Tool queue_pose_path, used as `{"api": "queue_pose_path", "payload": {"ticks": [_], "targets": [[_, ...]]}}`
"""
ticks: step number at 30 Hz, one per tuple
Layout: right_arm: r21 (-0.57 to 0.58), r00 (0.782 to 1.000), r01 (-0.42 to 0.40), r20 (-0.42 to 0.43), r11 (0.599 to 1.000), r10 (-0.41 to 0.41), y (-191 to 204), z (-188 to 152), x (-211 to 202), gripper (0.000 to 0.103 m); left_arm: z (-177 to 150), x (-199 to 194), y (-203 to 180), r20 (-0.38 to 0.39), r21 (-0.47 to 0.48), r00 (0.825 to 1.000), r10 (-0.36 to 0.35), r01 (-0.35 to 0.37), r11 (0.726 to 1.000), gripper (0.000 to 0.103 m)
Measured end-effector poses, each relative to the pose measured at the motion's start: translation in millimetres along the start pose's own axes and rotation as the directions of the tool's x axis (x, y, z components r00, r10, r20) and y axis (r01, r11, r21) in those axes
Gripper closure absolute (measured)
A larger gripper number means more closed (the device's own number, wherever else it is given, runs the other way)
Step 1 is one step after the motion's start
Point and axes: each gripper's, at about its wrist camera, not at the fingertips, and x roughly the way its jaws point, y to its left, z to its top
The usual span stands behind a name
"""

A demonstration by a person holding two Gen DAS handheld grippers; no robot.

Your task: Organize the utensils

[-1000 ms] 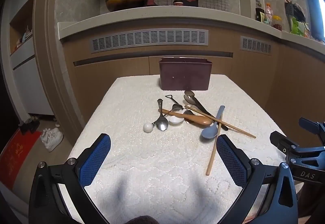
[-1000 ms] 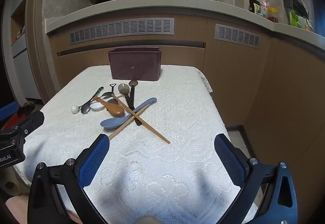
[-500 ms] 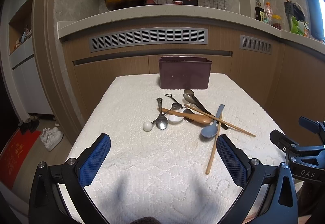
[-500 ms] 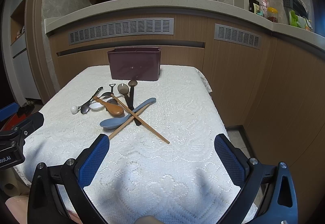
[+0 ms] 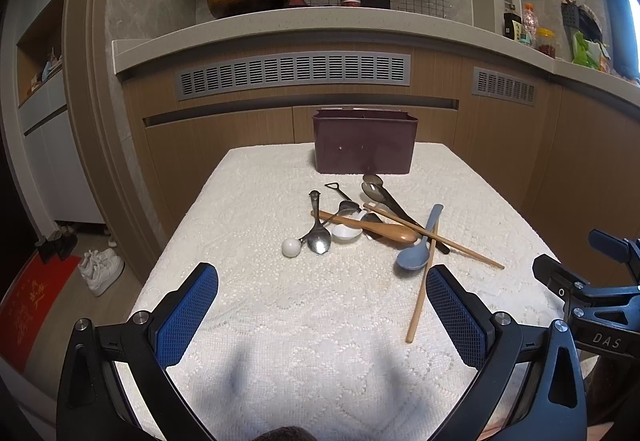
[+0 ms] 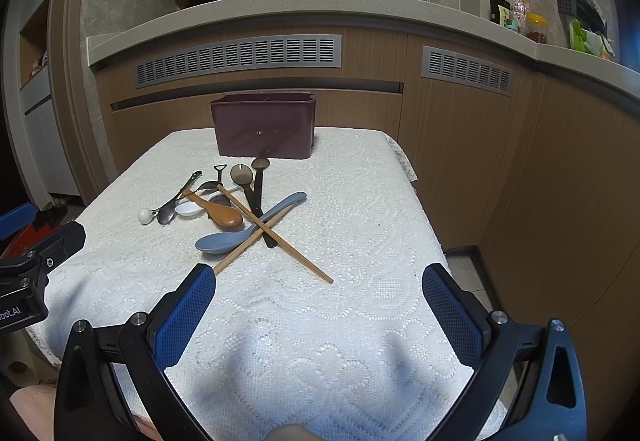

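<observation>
A pile of utensils lies mid-table: a blue spoon (image 5: pixel 416 255) (image 6: pixel 240 235), a wooden spoon (image 5: pixel 384 231) (image 6: pixel 222 213), two crossed wooden chopsticks (image 5: pixel 424 291) (image 6: pixel 296 249), metal spoons (image 5: pixel 319 237) (image 6: pixel 170 211), dark spoons (image 5: pixel 378 193) (image 6: pixel 256 185) and a small white spoon (image 5: pixel 346 232). A dark maroon utensil box (image 5: pixel 365 145) (image 6: pixel 265 129) stands behind them. My left gripper (image 5: pixel 322 311) is open and empty, above the near table edge. My right gripper (image 6: pixel 318 307) is open and empty, near the chopstick tips.
The table has a white lace cloth (image 5: pixel 300 321) (image 6: pixel 360 221). A wooden counter front with vents (image 5: pixel 296 71) stands behind it. The right gripper shows at the left view's right edge (image 5: pixel 592 293). Shoes (image 5: pixel 100 269) lie on the floor at left.
Both views have crept slightly; the utensils and box have not moved. Both grippers stay open.
</observation>
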Motion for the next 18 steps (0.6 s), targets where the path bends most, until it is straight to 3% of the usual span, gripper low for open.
{"api": "queue_pose_path", "payload": {"ticks": [18], "targets": [[0.0,1.0,0.001,-0.001,1.0,-0.001,0.3,1.0,-0.2,0.0,0.3,0.3,0.2,-0.002,0.0,1.0,-0.001,0.001,1.0,0.0]]}}
